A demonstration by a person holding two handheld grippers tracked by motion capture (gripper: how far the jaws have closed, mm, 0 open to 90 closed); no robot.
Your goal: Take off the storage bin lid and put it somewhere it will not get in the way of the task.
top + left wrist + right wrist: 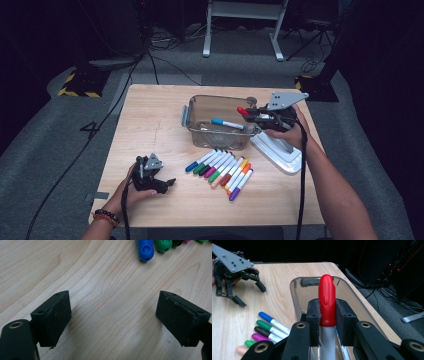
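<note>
A row of markers (220, 168) is laid side by side on the light wooden desk (150, 125), their caps ranging from blue (191, 167) and green (200, 169) at the left through pink and red to orange and purple (234, 196) at the right. Just beside the row, to its right, a white flat lid (280, 156) is set at the desk's edge. Grey carpet (45, 150) is seen around the desk, with black cables (100, 125) trailed across it. A white frame's legs (242, 30) are placed on the floor at the back, and yellow-and-black striped bases (80, 85) are seen at both rear corners.
</note>
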